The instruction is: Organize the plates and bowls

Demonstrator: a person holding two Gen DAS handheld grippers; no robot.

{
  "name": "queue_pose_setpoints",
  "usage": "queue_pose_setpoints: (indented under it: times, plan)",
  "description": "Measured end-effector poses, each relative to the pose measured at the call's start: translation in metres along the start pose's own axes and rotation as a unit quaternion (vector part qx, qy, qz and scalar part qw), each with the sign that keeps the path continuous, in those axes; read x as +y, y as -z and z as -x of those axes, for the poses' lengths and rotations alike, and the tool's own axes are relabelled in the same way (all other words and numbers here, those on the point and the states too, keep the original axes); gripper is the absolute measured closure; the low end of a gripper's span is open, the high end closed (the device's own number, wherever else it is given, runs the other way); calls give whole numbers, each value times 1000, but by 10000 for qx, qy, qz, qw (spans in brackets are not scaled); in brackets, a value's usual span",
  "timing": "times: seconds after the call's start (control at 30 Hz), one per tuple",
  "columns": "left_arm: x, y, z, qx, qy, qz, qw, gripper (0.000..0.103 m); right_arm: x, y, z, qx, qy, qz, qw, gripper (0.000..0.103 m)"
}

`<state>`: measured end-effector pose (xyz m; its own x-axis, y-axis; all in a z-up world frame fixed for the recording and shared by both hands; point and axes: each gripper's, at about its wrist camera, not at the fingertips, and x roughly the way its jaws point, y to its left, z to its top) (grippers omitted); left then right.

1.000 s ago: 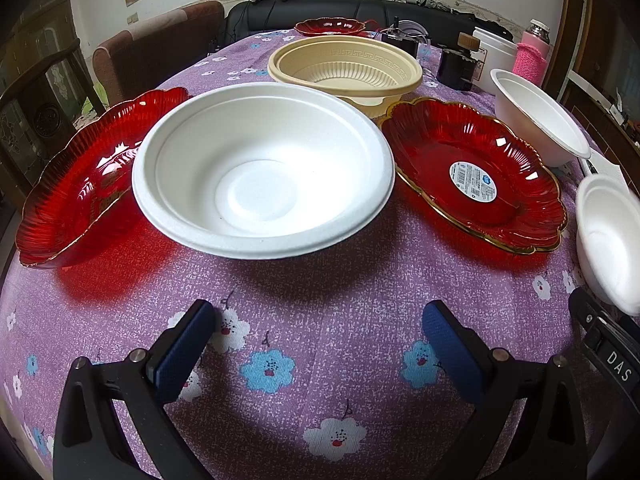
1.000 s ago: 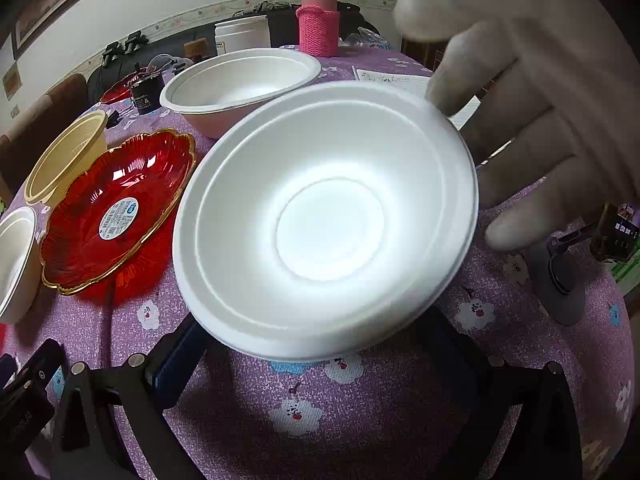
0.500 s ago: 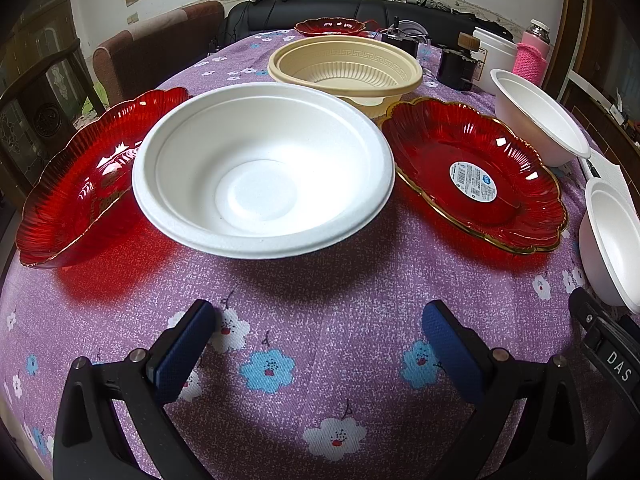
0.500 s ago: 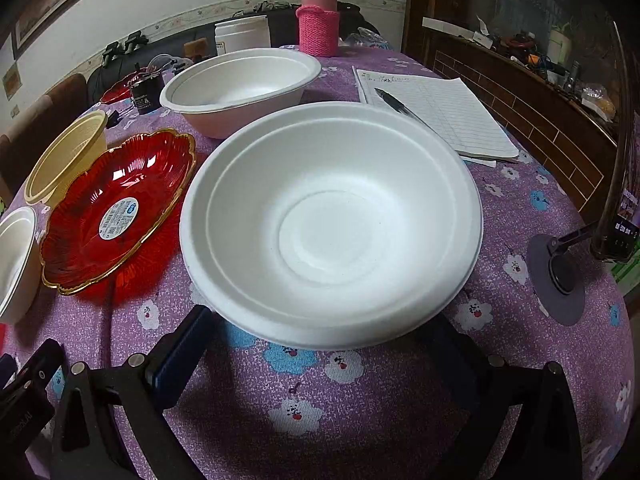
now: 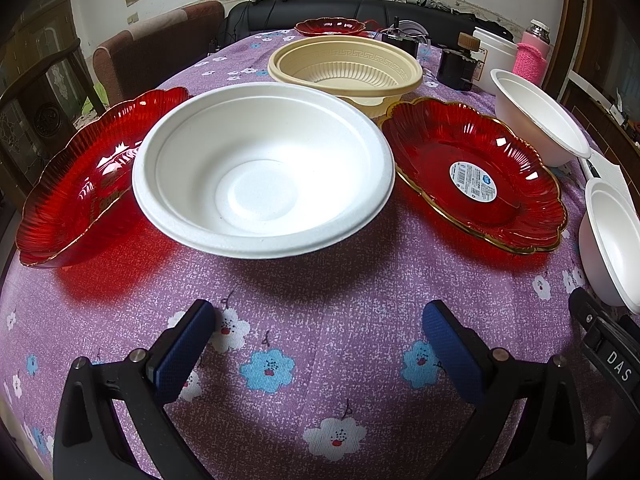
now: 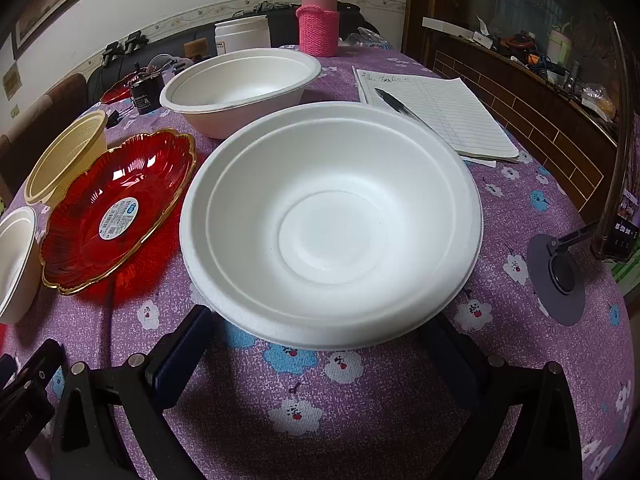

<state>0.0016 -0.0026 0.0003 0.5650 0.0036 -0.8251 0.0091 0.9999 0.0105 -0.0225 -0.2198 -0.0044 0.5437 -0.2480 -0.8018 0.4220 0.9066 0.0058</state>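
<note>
In the left wrist view a white foam bowl (image 5: 264,176) sits mid-table between two red scalloped plates, one left (image 5: 80,192) and one right (image 5: 476,176) with a sticker. Behind it stands a beige bowl (image 5: 344,68). My left gripper (image 5: 316,320) is open over bare cloth, short of the bowl. In the right wrist view another white bowl (image 6: 332,224) rests flat on the cloth. Its near rim overhangs the fingertips of my open right gripper (image 6: 320,332). A deeper white bowl (image 6: 240,88) stands behind it, and the stickered red plate (image 6: 116,212) lies to its left.
A lined notebook with a pen (image 6: 436,108) lies at the right. A pink-sleeved bottle (image 6: 318,20), a white jar (image 6: 240,32) and a small black box (image 6: 146,94) stand at the far side. A round stand base (image 6: 558,276) sits near the table's right edge. Chairs (image 5: 160,52) are behind the table's left side.
A gloved hand that held the white bowl tilted before my right gripper has withdrawn. The bowl now lies flat on the table. My left gripper has not moved.
</note>
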Motion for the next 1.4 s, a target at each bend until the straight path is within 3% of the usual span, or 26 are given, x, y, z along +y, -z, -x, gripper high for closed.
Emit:
queue_pose_setpoints:
  times: [1.17, 1.3, 1.4]
  plan:
    - [2, 2, 6, 159, 75, -179, 9997, 0, -5, 22, 19, 386, -100, 95, 9992, 1]
    - [2, 5, 9, 297, 244, -296, 9988, 0, -7, 28, 23, 391, -178, 192, 9989, 1]
    - [10, 10, 22, 369, 742, -127, 9965, 0, -8, 32, 26, 363, -241, 254, 9987, 1]
